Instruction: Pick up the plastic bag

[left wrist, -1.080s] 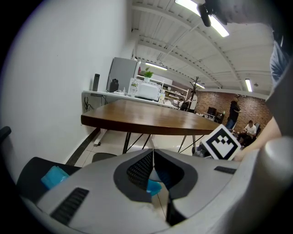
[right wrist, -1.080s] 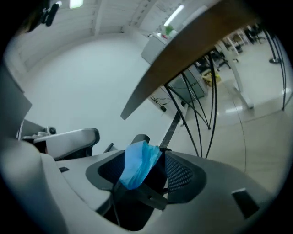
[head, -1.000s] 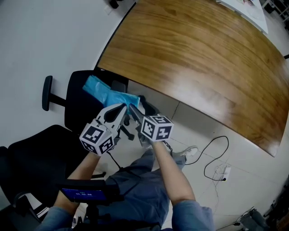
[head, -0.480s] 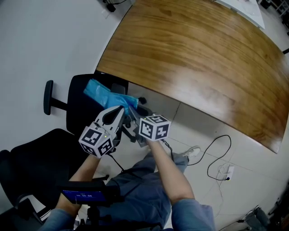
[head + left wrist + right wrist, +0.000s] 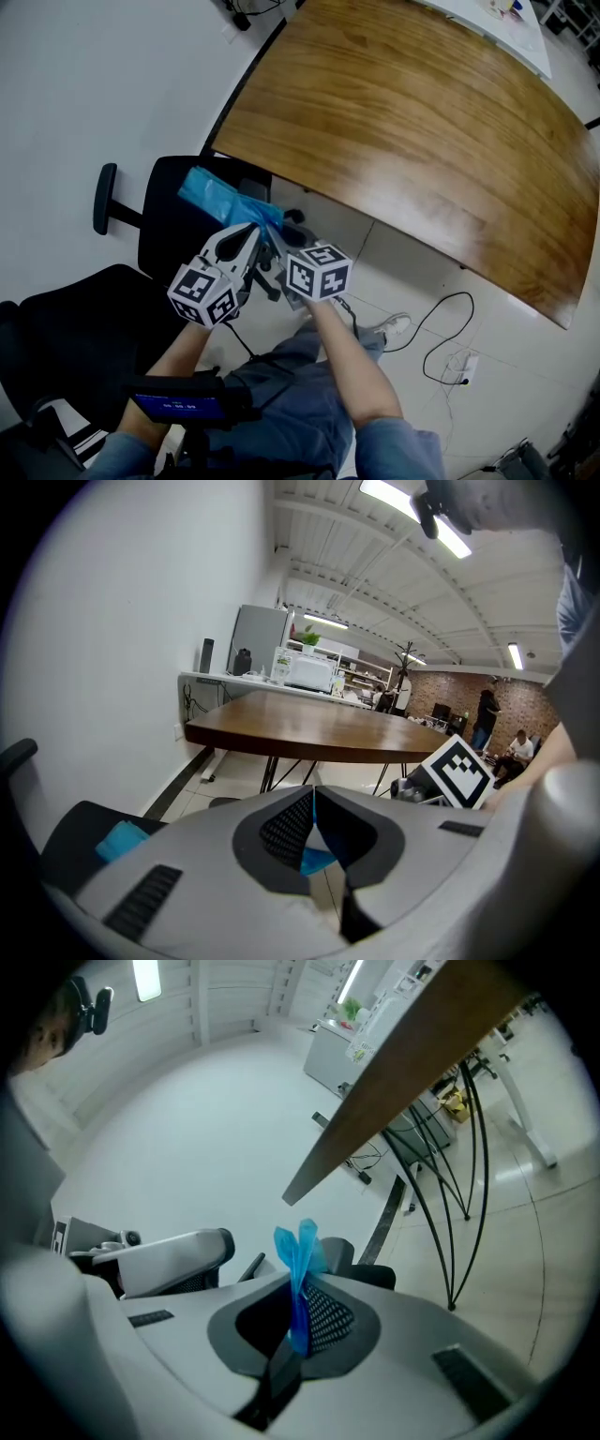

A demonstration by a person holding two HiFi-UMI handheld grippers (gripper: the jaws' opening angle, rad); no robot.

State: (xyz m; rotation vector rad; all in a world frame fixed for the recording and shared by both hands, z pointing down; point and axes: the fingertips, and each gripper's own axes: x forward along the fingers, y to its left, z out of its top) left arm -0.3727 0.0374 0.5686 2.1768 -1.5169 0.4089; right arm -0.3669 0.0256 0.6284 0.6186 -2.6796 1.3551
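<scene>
In the head view, the left claw (image 5: pixel 251 232) and right claw (image 5: pixel 275 232) have hardly moved in the last second. They stay at the near end of the bag (image 5: pixel 225 199), on the chair (image 5: pixel 161 234) at centre-left, so I judge the lift has not begun. In the left gripper view, the left claw (image 5: pixel 314 789) is pressed together, with blue showing through the gap below its tips. In the right gripper view, the right claw (image 5: pixel 298 1309) pinches a strip of bag (image 5: pixel 298 1246) at centre.

Crumpled blue plastic bag (image 5: pixel 223 198) lies on black chair (image 5: pixel 167 236), end clamped by right gripper (image 5: pixel 298 1309).

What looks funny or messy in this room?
The blue plastic bag is the odd thing: it sits crumpled on the black chair, not on the table. The right gripper has its jaws pinched on a twisted end of it. Nothing looks spilled or broken.
</scene>
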